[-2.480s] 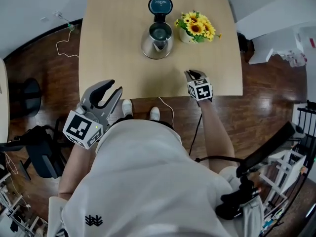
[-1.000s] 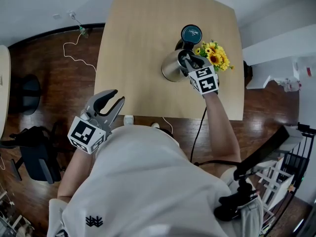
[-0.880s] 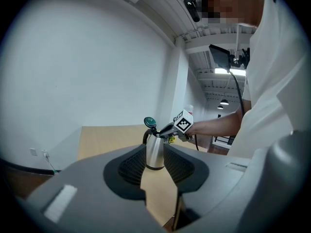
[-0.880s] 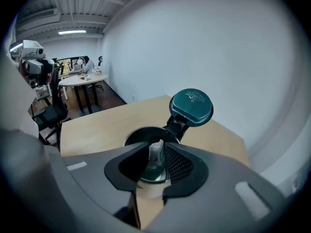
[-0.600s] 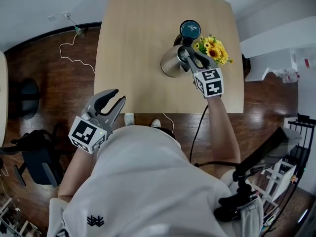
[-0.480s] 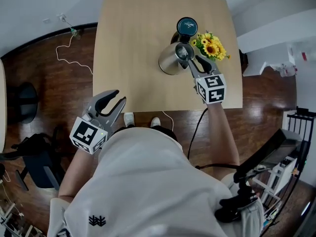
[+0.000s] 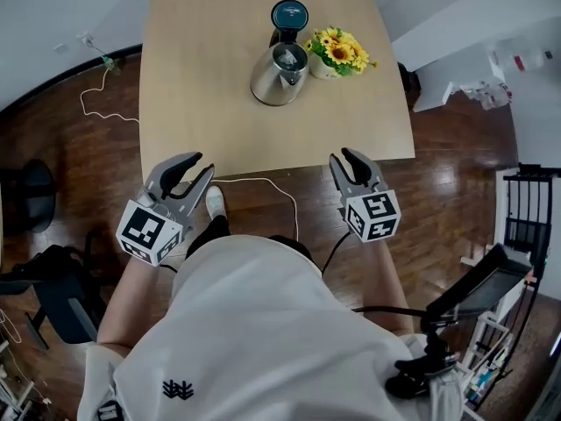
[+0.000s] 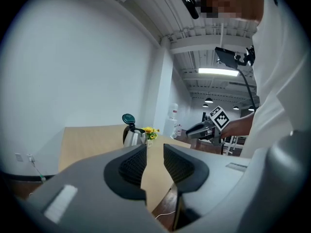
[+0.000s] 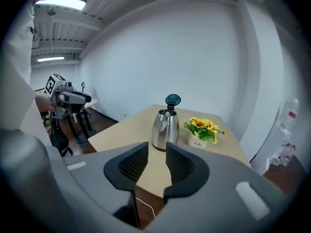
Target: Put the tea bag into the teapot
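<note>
The steel teapot (image 7: 279, 73) stands at the far middle of the wooden table (image 7: 202, 77) with its dark lid tipped up; it also shows as the teapot (image 8: 130, 136) and the teapot (image 9: 165, 129) in the gripper views. No tea bag is visible in any view. My right gripper (image 7: 344, 158) hovers at the table's near edge, well short of the teapot, its jaws apart with nothing between them (image 9: 156, 154). Off the near left corner, my left gripper (image 7: 197, 167) is open and empty (image 8: 154, 154).
A small pot of yellow flowers (image 7: 337, 53) stands just right of the teapot. A white cable (image 7: 263, 187) hangs below the table's near edge, and another cable (image 7: 96, 103) lies on the dark wooden floor at left. Chairs and racks stand around the room's sides.
My right gripper was over the teapot's mouth a second ago; it has drawn back to the near edge with its jaws wider. The left gripper has hardly moved.
</note>
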Demonstrator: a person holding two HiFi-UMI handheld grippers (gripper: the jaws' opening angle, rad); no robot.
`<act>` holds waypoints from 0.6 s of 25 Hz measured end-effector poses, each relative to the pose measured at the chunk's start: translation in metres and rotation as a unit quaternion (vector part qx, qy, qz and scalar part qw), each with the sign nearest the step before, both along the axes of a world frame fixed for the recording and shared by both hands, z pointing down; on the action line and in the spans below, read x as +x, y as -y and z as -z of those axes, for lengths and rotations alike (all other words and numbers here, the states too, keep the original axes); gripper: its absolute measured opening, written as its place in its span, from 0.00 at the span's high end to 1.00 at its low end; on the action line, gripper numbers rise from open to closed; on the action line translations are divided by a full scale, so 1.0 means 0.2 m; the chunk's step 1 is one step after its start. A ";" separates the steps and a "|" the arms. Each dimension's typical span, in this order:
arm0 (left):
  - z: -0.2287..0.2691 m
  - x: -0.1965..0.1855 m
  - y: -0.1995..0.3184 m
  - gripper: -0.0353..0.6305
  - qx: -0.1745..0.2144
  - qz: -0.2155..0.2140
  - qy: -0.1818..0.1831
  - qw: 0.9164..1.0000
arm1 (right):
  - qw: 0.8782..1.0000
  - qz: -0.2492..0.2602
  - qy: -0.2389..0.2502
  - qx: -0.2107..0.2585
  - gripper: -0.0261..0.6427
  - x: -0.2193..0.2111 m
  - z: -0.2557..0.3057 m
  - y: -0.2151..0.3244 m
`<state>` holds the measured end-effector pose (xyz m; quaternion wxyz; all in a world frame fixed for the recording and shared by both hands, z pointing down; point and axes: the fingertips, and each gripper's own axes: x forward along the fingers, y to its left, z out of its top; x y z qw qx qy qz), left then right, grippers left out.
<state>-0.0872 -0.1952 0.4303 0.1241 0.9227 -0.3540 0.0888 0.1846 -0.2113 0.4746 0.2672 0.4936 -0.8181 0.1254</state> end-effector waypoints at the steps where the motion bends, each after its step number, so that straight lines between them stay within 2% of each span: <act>1: 0.02 0.04 -0.07 0.80 0.003 0.003 0.001 1.000 | 1.000 0.004 0.005 0.004 0.80 0.04 0.01 -0.08; 6: 0.07 0.27 -0.45 0.80 0.004 0.043 0.006 0.999 | 0.998 0.022 0.040 0.031 0.80 0.31 0.10 -0.47; 9: 0.09 0.40 -0.70 0.80 -0.001 0.069 0.009 0.998 | 0.997 0.030 0.057 0.032 0.80 0.46 0.11 -0.70; 15: 0.12 0.52 -1.18 0.80 -0.015 0.077 0.029 0.996 | 0.996 0.051 0.072 0.017 0.79 0.58 0.08 -1.12</act>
